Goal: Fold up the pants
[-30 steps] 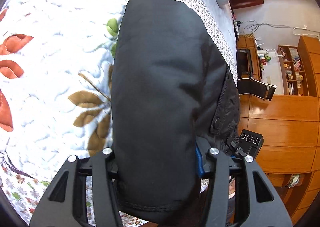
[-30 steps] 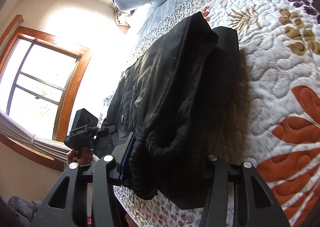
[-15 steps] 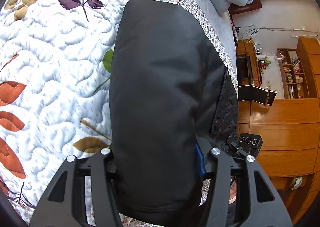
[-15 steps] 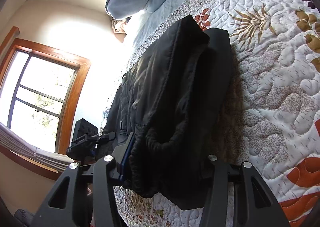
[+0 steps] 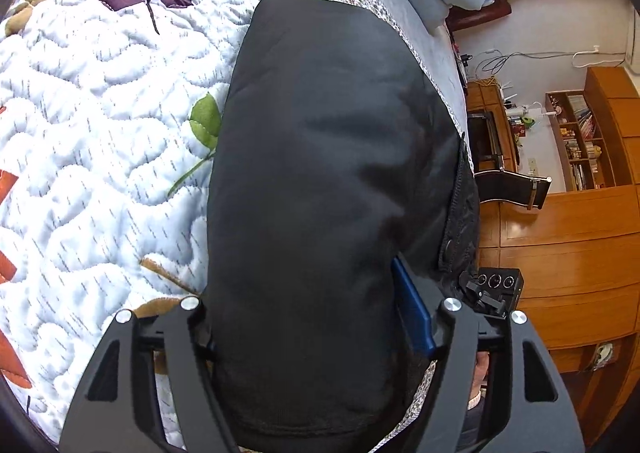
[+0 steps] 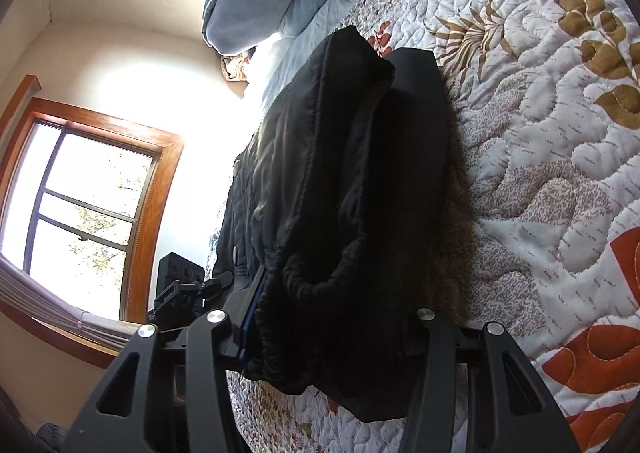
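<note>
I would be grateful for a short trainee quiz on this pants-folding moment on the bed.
1. Which item is clamped in the right gripper? A: a towel. B: the black pants. C: a shirt.
2. True or false: the black pants rest on a bare wooden floor.
3. In the right wrist view, what lets in daylight at the picture's left?

Key
1. B.
2. False: they lie on the floral quilt.
3. The wood-framed window.

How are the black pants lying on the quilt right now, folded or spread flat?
Folded: the black pants lie doubled in stacked layers on the quilt, elastic waistband curled on top.
</note>
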Available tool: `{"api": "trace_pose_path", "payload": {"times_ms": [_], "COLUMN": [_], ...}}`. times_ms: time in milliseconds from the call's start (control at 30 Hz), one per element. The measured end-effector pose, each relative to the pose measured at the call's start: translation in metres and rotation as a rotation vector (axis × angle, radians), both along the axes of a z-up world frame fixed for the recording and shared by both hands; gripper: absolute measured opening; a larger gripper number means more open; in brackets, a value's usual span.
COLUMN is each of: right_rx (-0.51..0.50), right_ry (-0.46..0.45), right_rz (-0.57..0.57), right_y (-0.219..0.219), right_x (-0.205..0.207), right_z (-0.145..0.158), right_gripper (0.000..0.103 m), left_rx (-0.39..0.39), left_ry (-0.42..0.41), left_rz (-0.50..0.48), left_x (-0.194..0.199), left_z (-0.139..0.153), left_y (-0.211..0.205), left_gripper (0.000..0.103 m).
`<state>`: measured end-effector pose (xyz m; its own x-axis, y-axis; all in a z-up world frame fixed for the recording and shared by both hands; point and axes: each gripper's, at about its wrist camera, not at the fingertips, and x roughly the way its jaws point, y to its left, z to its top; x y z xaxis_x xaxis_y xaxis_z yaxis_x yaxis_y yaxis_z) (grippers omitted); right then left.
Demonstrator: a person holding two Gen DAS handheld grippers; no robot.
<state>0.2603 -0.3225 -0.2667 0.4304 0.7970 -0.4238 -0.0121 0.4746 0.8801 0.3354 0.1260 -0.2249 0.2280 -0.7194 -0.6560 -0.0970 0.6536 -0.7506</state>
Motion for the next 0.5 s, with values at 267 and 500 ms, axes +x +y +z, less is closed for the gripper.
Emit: {"api": "trace_pose_path", "payload": {"times_ms": [267, 500], "right_rx": [0.009, -0.004], "right_ry": [0.002, -0.004], "right_rz": [-0.03, -0.027], "right_y": [0.0, 0.001], "right_x": [0.005, -0.005], "right_z": [-0.003, -0.001], "right_gripper": [0.05, 0.05], "left_rx": [0.014, -0.003], "left_ry": [-0.008, -0.021], "left_rz": [0.011, 0.018], "left_x": [0.018, 0.012], "left_z": [0.014, 0.012], "left_y": [-0.014, -0.014], "left_gripper": [0.066, 0.064]}}
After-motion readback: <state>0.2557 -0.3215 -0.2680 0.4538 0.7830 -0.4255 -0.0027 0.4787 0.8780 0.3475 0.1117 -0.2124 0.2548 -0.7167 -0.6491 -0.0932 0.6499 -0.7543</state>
